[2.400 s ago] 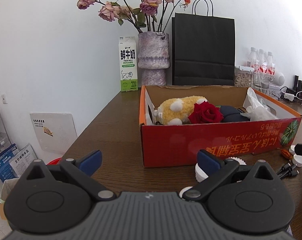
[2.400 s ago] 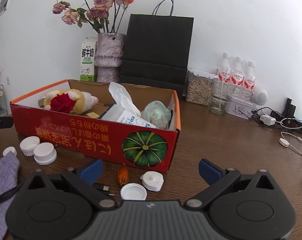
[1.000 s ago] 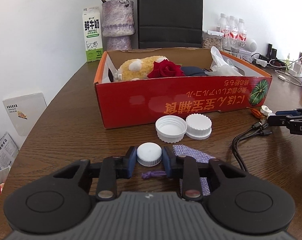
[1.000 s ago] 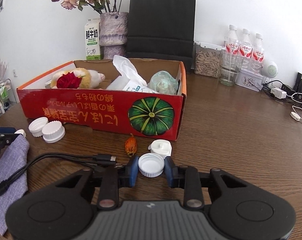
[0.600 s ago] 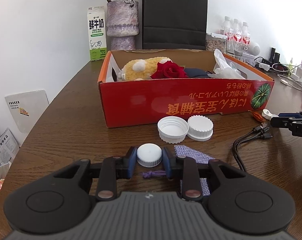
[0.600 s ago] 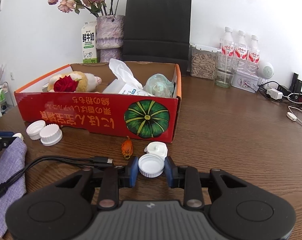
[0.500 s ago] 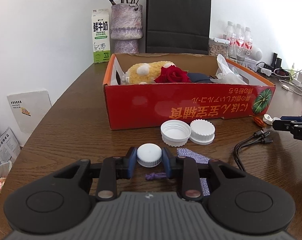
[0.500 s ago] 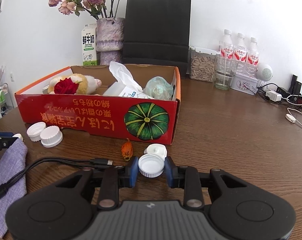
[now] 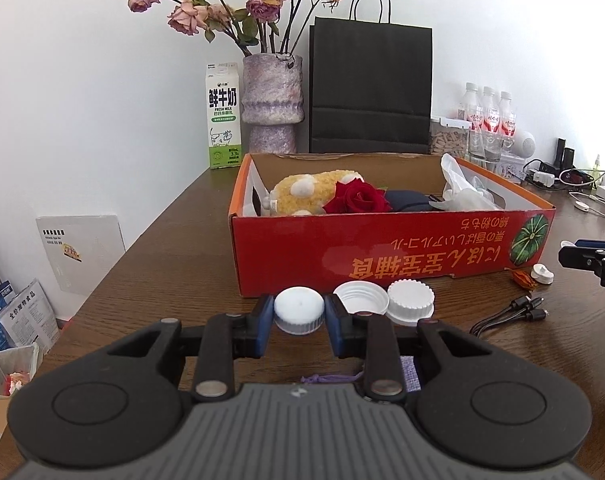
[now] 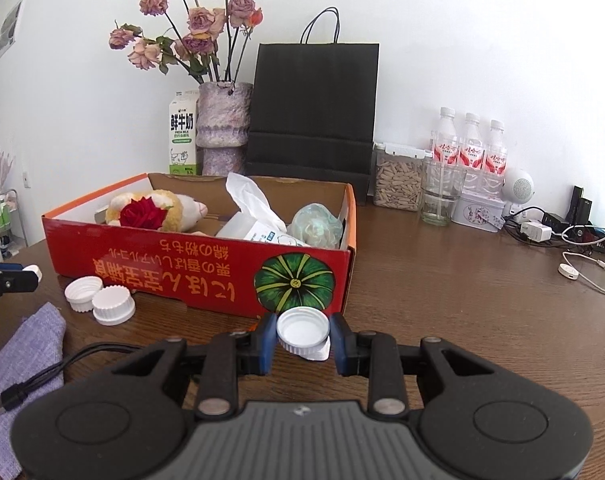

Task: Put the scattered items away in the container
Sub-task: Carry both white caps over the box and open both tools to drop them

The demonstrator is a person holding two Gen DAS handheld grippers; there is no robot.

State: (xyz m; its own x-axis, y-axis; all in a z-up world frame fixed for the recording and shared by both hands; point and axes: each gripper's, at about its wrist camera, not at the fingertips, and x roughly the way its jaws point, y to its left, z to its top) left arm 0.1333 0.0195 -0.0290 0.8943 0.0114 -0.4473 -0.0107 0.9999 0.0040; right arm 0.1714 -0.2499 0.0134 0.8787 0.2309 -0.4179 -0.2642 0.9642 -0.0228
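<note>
both caps (image 9: 299, 309) lifted | table: 2 caps (image 9: 384, 307) | 1 box (image 9: 382, 256)

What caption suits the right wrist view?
Right tongs grip a white cap before the red box.

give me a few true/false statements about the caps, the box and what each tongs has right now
1. The left tongs are clamped on a white cap. True.
2. The right tongs are empty. False: they grip a white cap, hollow side up.
3. The red box holds a plush toy and a red rose. True.
4. The milk carton lies inside the box. False: it stands behind it, beside the vase.
5. Two white caps sit on the table in front of the box. True.
</note>
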